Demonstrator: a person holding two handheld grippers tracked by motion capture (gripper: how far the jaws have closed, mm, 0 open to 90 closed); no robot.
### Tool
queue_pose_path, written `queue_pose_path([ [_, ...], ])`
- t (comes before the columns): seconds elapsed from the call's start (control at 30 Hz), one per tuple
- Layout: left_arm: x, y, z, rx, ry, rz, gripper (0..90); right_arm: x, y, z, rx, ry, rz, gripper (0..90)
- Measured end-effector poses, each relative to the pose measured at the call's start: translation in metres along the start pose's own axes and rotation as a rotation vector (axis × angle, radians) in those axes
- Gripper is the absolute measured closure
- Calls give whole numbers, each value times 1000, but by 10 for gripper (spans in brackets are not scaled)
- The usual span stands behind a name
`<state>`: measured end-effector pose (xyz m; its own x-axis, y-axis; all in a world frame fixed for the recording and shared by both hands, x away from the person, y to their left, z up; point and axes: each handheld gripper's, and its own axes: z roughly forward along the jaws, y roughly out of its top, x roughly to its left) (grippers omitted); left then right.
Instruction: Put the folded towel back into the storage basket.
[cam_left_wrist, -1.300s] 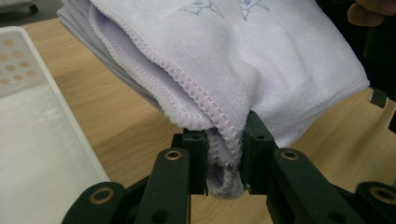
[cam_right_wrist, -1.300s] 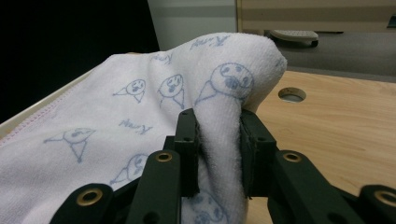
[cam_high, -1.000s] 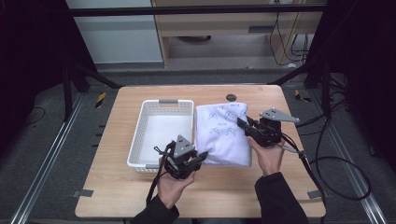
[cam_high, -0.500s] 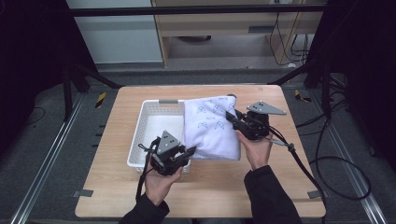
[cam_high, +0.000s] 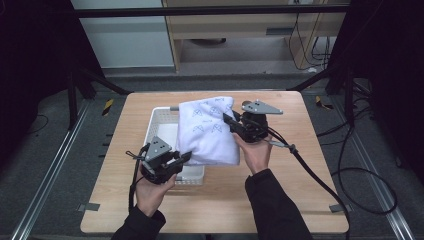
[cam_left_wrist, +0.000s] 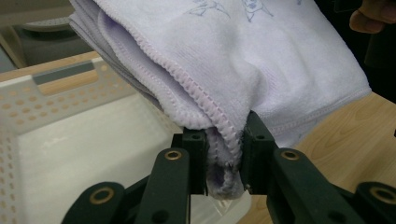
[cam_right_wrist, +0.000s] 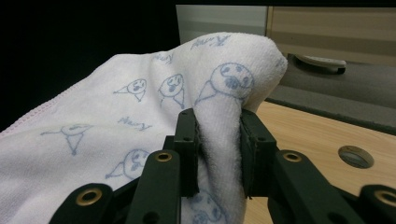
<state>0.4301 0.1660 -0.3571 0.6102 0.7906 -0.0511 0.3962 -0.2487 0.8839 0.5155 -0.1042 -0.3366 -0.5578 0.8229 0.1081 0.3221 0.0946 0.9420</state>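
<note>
Folded towel (cam_high: 210, 131) carried clear of table (cam_high: 300, 200), slung between both grippers, its left part hanging over white perforated basket (cam_high: 165, 120), its right part past the basket rim.

Left gripper (cam_high: 184, 158): clamped on near hemmed corner of towel; in left gripper view the stitched edge (cam_left_wrist: 224, 135) bunched between the pads, basket floor directly beneath. Grip looks narrow, only the hem caught. Advisable: no jerking, tension kept low so the edge does not slip out.

Right gripper (cam_high: 229, 121): clenched on a thick fold at far right side of towel; in right gripper view the fold (cam_right_wrist: 219, 135) fills the gap between the pads, printed cartoon faces visible on the cloth. Hold seems secure.

Step judged: transfer of towel into basket. To do well: both ends kept level, towel centred over the basket, lowered flat so folds stay stacked. Right side probably needs carrying further over the rim before descent. Release only once cloth rests on basket floor; risk otherwise of towel draping over the right wall.
</note>
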Motion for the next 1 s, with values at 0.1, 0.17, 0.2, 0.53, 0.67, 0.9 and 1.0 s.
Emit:
queue_pose_path([
  [0.1, 7, -2, -4, -1, 12, -6, 739, 6, 2, 8, 3, 6, 3, 718],
  [0.17, 12, -4, -7, 1, 20, -11, 739, 10, 2, 14, 1, 12, 3, 718],
  [0.2, 14, -5, -8, -1, 22, -18, 739, 14, 2, 19, 5, 17, -2, 718],
  [0.53, 35, -13, -17, -5, 51, -40, 739, 33, 7, 38, 6, 21, -28, 718],
  [0.67, 45, -17, -20, -2, 60, -51, 739, 40, 8, 45, 9, 22, -35, 718],
  [0.9, 58, -20, -23, 11, 73, -70, 738, 49, 6, 61, 8, 24, -34, 717],
  [1.0, 65, -24, -23, 24, 82, -76, 738, 51, 5, 66, 6, 30, -24, 717],
])
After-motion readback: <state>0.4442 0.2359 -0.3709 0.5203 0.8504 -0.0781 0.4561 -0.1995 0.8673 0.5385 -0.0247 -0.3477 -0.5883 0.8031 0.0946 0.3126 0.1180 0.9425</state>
